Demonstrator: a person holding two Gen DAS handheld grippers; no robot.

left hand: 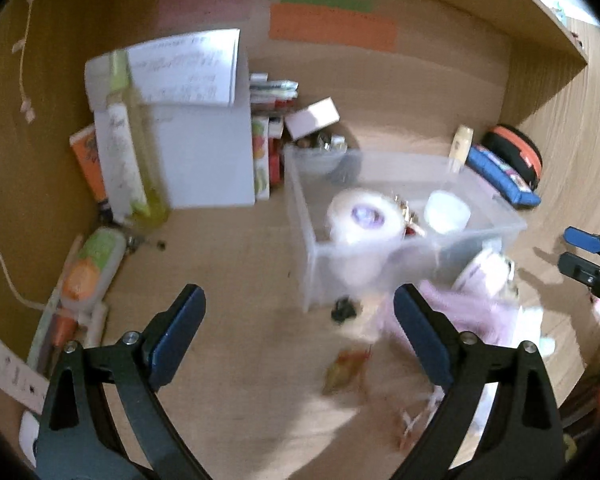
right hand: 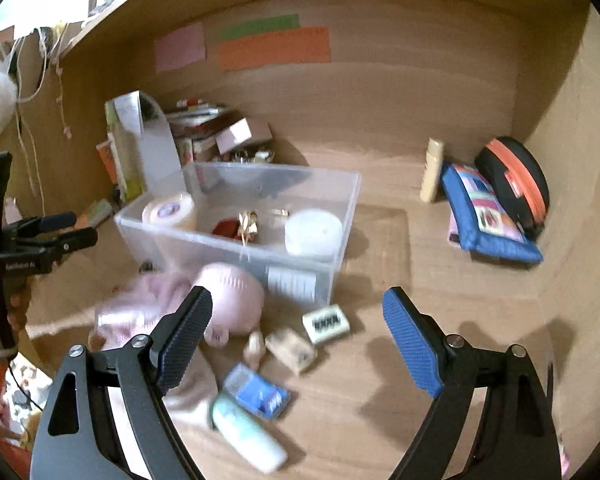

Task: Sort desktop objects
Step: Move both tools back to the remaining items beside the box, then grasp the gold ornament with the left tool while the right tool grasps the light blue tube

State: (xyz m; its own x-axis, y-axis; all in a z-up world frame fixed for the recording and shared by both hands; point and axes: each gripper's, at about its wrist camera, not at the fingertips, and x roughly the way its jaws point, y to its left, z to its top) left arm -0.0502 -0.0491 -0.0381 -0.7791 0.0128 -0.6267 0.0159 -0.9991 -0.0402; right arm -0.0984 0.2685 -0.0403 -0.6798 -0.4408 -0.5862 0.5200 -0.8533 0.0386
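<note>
Nearest the right gripper (right hand: 298, 340), jaws spread wide and empty: a white tube (right hand: 248, 426) lying flat, touching a blue packet (right hand: 258, 394). Just beyond, two small boxes (right hand: 326, 323) and a pink round case (right hand: 232, 298) against the clear bin (right hand: 332, 208). Bin holds a tape roll (right hand: 170, 210), a white jar (right hand: 314, 232), gold and red bits. Left gripper (left hand: 300, 328) also wide open, empty, above bare desk (left hand: 236, 280) near the bin's corner. Blue pouch (right hand: 486, 216) well apart, far right.

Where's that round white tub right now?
The round white tub sits inside the clear plastic bin, at its right end in the right wrist view, right of the gold trinkets.
</note>
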